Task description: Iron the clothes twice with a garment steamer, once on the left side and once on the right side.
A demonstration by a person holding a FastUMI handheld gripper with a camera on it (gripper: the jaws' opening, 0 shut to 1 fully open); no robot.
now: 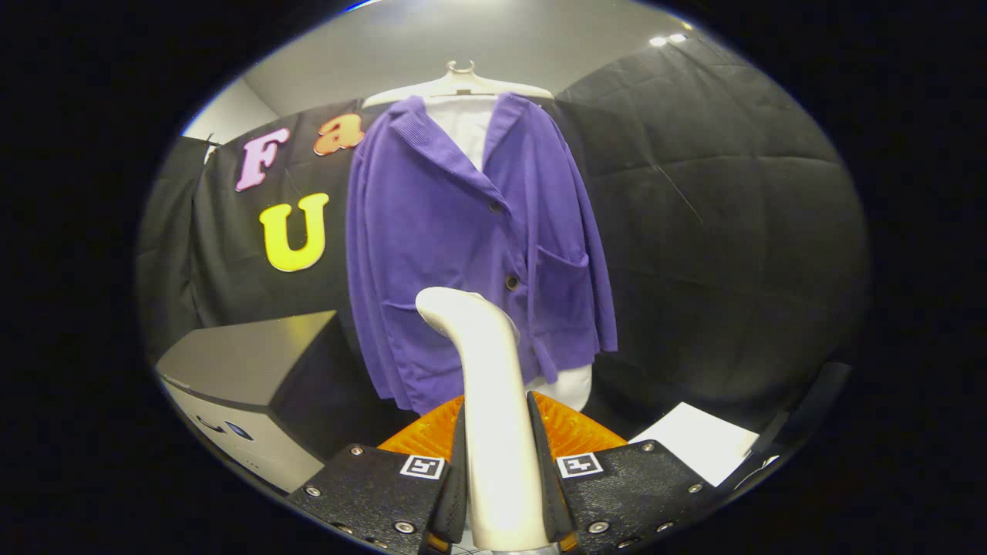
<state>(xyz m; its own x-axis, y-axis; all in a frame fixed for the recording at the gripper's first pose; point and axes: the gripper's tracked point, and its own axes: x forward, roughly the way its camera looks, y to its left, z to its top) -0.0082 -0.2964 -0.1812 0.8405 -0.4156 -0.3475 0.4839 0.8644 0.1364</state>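
Note:
A purple corduroy jacket (470,247) hangs on a pale hanger (460,81) over a white shirt (466,127), straight beyond the fingers. My gripper (500,470) is shut on the cream handle of the garment steamer (493,416), both black fingers (456,478) pressing its sides. The steamer's curved head (463,308) rises upright and points toward the jacket's lower front, near the bottom button. I cannot tell whether the head touches the cloth.
A grey box-shaped appliance (254,385) stands to the left, below the jacket's sleeve. A white sheet (705,447) lies to the right of the fingers. An orange ribbed part (570,428) shows just behind the fingers. Black quilted cloth walls surround the booth.

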